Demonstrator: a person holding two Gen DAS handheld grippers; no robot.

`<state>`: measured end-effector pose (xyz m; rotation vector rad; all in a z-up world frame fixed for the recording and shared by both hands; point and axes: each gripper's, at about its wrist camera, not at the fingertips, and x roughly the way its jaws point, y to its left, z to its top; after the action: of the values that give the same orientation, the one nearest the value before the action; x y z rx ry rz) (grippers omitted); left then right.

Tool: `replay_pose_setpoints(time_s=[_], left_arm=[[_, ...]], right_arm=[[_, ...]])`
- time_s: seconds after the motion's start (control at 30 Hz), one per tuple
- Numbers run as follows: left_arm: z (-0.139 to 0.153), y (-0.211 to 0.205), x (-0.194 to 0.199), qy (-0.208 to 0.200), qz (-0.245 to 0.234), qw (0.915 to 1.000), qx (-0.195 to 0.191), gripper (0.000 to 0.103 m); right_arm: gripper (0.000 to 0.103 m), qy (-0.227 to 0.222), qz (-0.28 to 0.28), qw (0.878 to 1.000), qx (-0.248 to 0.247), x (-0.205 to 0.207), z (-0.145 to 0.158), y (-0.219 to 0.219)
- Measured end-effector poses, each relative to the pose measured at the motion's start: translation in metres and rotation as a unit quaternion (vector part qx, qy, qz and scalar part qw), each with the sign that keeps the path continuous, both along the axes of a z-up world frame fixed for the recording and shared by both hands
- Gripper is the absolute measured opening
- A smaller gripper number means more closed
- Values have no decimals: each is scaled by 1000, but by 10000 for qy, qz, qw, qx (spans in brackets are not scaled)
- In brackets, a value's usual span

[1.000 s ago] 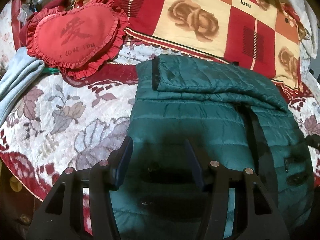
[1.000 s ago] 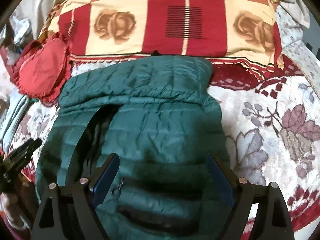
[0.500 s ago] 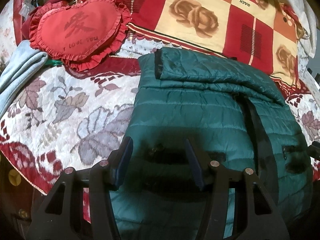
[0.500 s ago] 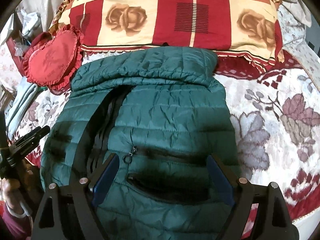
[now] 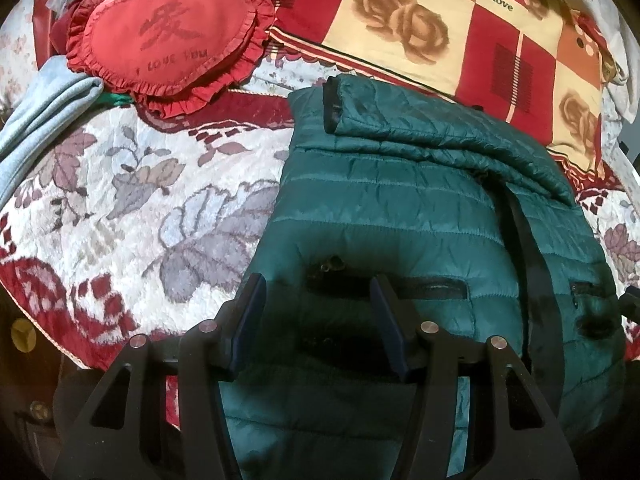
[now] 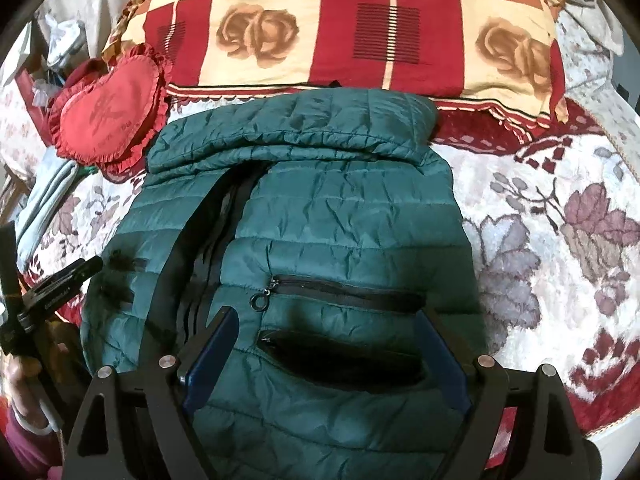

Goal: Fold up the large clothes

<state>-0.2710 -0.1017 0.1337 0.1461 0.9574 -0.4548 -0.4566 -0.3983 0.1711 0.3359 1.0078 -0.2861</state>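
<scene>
Left gripper jaws part-open, empty, over the hem of the green jacket; right gripper wide, empty, likewise. Jacket lies on the bedspread, long axis toward 12 o'clock; both hands equally near.

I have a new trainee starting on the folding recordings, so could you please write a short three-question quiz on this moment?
1. True or false: the right gripper is clamped on the green jacket.
2. Which lies beside the jacket's upper left corner: (a) a heart-shaped red cushion, (b) a basket, (c) a shoe?
3. Fill in: a folded sleeve lies across the jacket's ____ end, nearest the checked rose pillow.

Key: 1 false, its jaws stand open above the fabric; 2 (a); 3 far.
</scene>
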Motion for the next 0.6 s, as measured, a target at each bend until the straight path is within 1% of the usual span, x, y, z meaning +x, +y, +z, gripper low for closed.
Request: replay_pose_setpoints(time_s=[0.47, 0.6], left_arm=[[-3, 4, -6, -53, -25, 10000, 74, 54], [-5, 7, -7, -7, -21, 10000, 87, 54]], right_arm=[[87, 46, 2, 10000, 73, -2, -5, 4], [87, 44, -5, 10000, 87, -2, -6, 5]])
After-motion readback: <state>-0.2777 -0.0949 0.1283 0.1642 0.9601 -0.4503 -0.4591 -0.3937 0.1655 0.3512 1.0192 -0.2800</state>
